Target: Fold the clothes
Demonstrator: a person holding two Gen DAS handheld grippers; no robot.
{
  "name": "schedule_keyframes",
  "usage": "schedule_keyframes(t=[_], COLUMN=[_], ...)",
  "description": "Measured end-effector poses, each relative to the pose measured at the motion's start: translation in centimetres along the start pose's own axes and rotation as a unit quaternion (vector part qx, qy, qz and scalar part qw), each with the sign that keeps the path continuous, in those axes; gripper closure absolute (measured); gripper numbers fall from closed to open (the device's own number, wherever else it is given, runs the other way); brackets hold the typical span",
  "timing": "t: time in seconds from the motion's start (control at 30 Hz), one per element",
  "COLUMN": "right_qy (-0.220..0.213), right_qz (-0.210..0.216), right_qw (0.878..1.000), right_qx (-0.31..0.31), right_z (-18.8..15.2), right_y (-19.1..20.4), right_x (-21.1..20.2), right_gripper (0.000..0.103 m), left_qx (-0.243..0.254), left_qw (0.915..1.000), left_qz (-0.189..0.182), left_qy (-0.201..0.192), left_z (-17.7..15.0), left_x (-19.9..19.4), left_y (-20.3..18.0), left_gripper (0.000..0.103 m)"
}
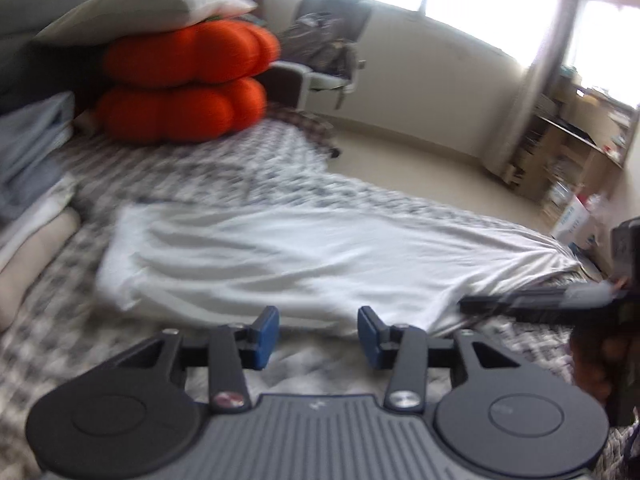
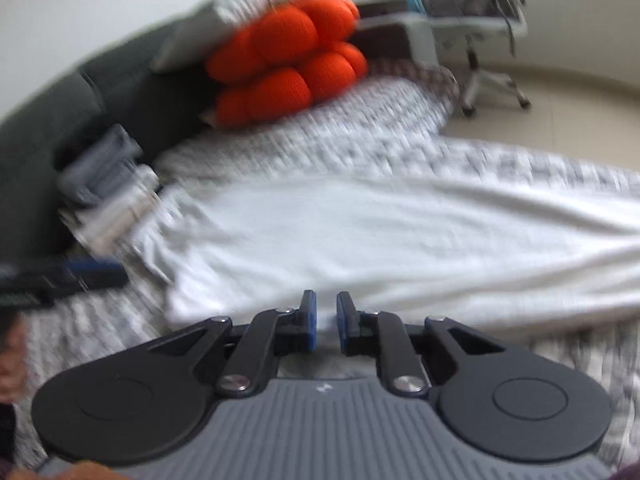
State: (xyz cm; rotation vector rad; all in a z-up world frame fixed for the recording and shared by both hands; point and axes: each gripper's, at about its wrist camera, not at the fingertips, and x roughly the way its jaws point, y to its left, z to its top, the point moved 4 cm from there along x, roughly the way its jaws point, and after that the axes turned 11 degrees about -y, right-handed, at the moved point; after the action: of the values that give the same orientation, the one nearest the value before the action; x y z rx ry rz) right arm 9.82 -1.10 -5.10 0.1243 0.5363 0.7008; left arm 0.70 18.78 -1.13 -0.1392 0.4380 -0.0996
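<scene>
A white garment (image 1: 288, 256) lies spread across the bed (image 1: 248, 160), on the patterned bedspread, with its long side running left to right and a few soft creases across it. Near the far end of the bed sit 2 orange cushions (image 1: 184, 84) under a pillow (image 1: 144, 4), and a stack of folded clothes (image 2: 104, 184) rests along the left edge by the dark headboard.

The left gripper (image 1: 318, 338) hovers just in front of the garment's near edge with its jaws apart and nothing between them. The right gripper (image 2: 326, 326) sits at the same near edge further along; its jaws are nearly together with a narrow gap, and no cloth appears pinched, though blur makes that hard to confirm.

The step in hand looks like the approach before a fold: both grippers are lined up along the near hem with neither holding it. The next move probably calls for each gripper to lower onto the hem, close on 1 layer of cloth, then lift and carry it across evenly.
</scene>
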Motion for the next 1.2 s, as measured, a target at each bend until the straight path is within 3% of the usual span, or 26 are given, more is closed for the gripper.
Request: schedule_keyframes(t=[0.13, 0.27, 0.43, 0.63, 0.7, 0.77, 0.87, 0.93, 1.03, 1.2], right_qy=[0.006, 0.032, -0.021, -0.053, -0.049, -0.042, -0.039, -0.06, -0.091, -0.13], right_qz=[0.016, 0.014, -0.026, -0.088, -0.097, -0.083, -0.115, -0.111, -0.153, -0.229], right_qw=[0.999, 0.998, 0.999, 0.995, 0.994, 0.995, 0.991, 0.99, 0.98, 0.946], right_qx=[-0.034, -0.055, -0.029, 0.015, 0.014, 0.031, 0.051, 0.059, 0.092, 0.188], right_z=[-0.9, -0.8, 0.4, 3.5, 4.4, 5.0, 5.1, 5.3, 5.3, 4.9], right_y=[0.0, -1.5, -5.0, -8.7, -9.9, -12.0, -16.7, -19.7, -24.6, -31.8], right_x=[-1.2, -2.9, -6.0, -4.0, -2.3, -0.8, -0.5, -1.9, -4.6, -8.3], right_gripper=[0.079, 0.079, 0.068, 0.064, 0.057, 0.053, 0.054, 0.058, 0.058, 0.057], left_qx=[0.047, 0.073, 0.072, 0.081, 0.089, 0.095, 0.109, 0.098, 0.09, 0.098], left_qw=[0.9988, 0.997, 0.9972, 0.9967, 0.9959, 0.9949, 0.9939, 0.9952, 0.9959, 0.9952], left_qz=[-0.017, -0.008, -0.007, -0.006, -0.013, -0.007, -0.002, -0.003, -0.006, -0.003], left_qy=[-0.005, 0.023, 0.02, 0.005, 0.013, 0.032, 0.01, 0.009, 0.011, 0.008], left_z=[0.3, -1.4, -2.3, 0.0, -0.4, -1.7, -2.9, -2.9, -2.9, -3.1], left_x=[2.6, 4.7, 4.1, 4.5, 5.3, 6.4, 5.9, 5.6, 5.8, 5.9], left_y=[-3.7, -5.0, -4.4, -5.9, -6.7, -7.0, -6.9, -6.5, -6.1, -6.4], left_gripper=[0.056, 0.056, 0.055, 0.05, 0.047, 0.046, 0.045, 0.045, 0.042, 0.041])
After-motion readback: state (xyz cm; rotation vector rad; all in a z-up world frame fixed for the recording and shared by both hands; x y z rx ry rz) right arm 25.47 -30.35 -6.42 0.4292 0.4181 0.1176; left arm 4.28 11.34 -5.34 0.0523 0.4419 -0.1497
